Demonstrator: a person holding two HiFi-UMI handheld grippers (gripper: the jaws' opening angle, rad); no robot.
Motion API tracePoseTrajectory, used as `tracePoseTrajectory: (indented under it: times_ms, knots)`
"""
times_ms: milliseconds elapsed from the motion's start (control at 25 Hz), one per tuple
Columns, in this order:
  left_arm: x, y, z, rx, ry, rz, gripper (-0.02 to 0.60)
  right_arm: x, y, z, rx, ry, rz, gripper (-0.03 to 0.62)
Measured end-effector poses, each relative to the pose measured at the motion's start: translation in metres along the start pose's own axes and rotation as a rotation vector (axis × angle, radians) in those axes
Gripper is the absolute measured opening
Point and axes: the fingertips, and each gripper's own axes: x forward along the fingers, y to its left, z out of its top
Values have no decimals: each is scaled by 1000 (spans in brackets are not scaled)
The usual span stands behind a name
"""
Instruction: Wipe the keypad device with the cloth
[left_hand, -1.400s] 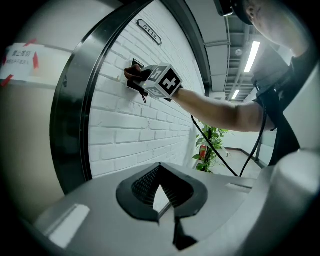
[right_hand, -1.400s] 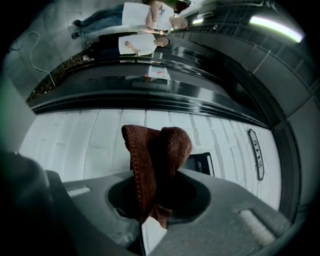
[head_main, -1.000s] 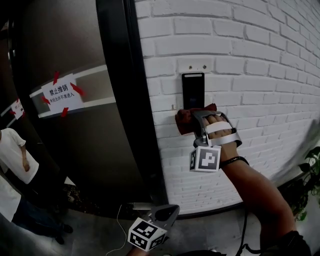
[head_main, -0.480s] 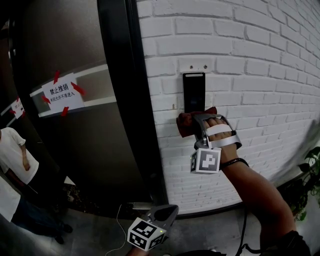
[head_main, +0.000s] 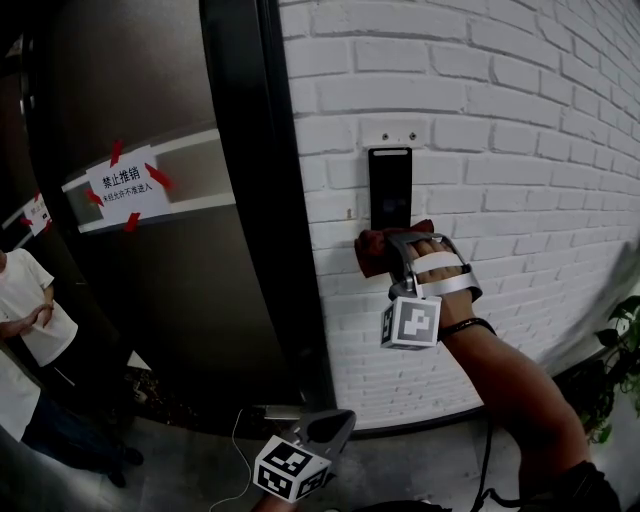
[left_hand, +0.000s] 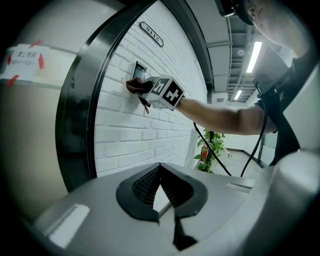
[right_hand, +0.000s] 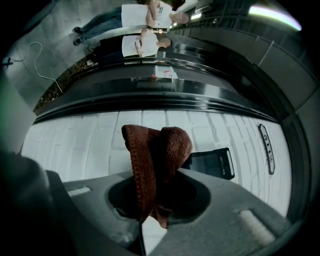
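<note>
The brown cloth (head_main: 368, 250) is being pinched by the right gripper (right_hand: 156, 196) jaws at the black keypad device's (head_main: 388, 185) lower edge, with bare brick wall (head_main: 520, 150) around it. The left gripper (left_hand: 161, 187) jaws, well below, are being pressed together.

Keypad (head_main: 389, 185) btm behind cloth (head_main: 371, 250)
</note>
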Motion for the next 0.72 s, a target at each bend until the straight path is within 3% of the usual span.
tracePoseTrajectory:
  times_ms: [120, 360, 560, 720]
  knots:
    - [-2, -1, 0, -1, 0, 3, 16, 0, 3, 1, 6, -1, 26, 54]
    - [-7, -2, -1, -3, -7, 8, 17, 8, 47, -16, -18, 35, 181, 54]
    - [-13, 2, -5, -4, -4, 19, 17, -16, 49, -3, 22, -18, 226, 54]
    - [-18, 12, 0, 16, -13, 42, 17, -45, 18, 14, 55, -75, 183, 54]
